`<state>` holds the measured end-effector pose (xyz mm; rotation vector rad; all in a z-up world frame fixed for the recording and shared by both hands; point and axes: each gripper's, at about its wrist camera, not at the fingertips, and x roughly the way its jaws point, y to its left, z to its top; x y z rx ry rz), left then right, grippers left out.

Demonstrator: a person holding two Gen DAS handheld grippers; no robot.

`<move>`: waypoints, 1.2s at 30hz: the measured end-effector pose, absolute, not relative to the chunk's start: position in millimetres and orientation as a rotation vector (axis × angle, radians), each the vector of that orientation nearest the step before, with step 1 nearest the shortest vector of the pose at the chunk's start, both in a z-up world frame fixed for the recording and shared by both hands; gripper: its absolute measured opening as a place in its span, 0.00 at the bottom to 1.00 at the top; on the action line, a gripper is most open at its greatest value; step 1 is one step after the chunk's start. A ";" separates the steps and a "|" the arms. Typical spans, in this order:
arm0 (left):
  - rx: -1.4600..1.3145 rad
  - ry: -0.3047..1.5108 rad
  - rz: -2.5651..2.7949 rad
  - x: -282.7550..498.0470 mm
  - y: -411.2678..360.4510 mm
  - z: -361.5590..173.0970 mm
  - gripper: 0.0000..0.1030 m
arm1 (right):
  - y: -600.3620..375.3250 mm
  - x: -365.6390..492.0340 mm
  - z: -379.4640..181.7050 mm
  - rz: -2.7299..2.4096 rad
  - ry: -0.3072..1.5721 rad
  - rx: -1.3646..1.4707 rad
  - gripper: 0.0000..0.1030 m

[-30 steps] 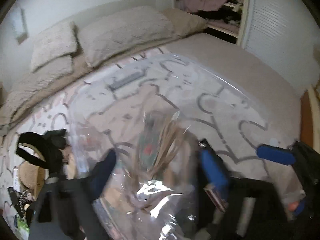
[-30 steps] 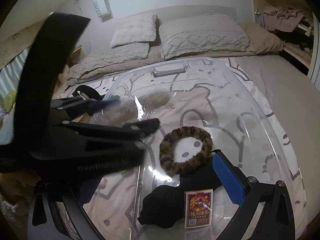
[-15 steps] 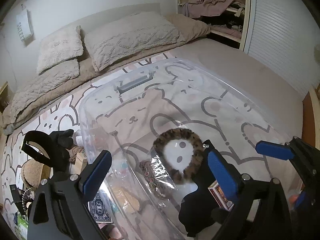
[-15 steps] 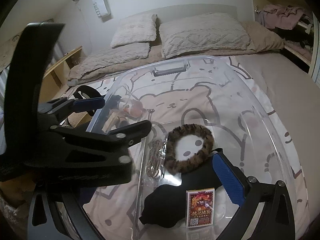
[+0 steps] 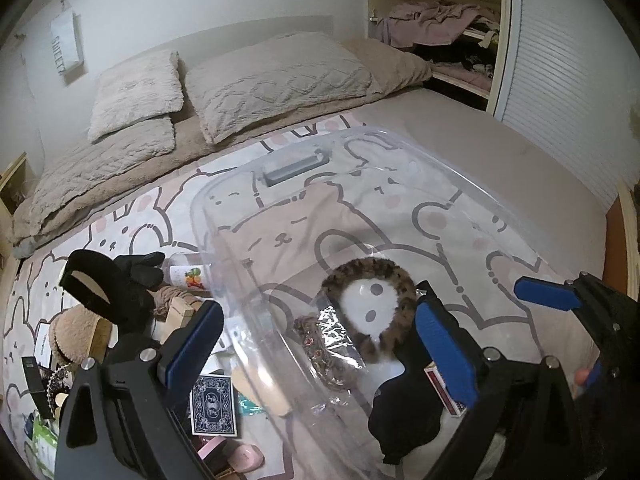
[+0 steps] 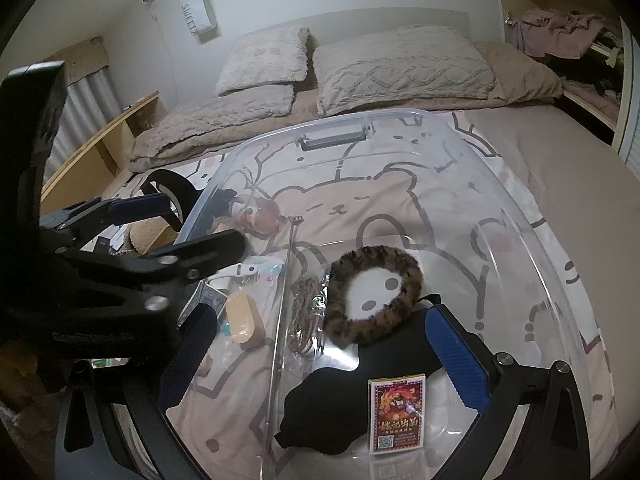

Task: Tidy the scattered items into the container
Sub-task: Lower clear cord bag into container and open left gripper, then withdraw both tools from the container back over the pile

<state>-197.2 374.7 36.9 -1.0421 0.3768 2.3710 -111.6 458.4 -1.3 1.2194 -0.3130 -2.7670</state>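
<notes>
Left wrist: the left gripper [image 5: 316, 354] hangs wide open and empty across the clear container [image 5: 472, 200]'s near-left wall; blue playing cards [image 5: 212, 410] lie outside on the bed, and a low reach could knock that wall. Right wrist: the right gripper [image 6: 320, 354] gapes empty above the scrunchie [image 6: 374, 294] and card box [image 6: 396, 414] inside; the two tools risk colliding.

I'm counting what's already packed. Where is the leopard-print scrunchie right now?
The leopard-print scrunchie lies inside the clear bin, beside the plastic-wrapped jewellery and just beyond the black cloth and red card deck.
</notes>
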 end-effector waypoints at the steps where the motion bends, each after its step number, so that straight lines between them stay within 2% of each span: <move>1: -1.038 0.366 2.373 -196.3 370.5 38.0 0.95 | 458.4 -111.6 -1.4 -2.768 -0.315 1.219 1.00; 14: -1.024 0.302 2.414 -186.7 328.6 42.4 0.95 | 453.2 -106.7 2.5 -2.884 -0.257 1.188 1.00; 16: -1.026 0.291 2.420 -186.1 322.0 41.6 1.00 | 452.2 -105.9 2.9 -2.896 -0.246 1.180 1.00; 36: -1.030 0.196 2.452 -187.6 245.6 28.2 1.00 | 457.2 -105.8 1.8 -2.945 -0.310 1.210 1.00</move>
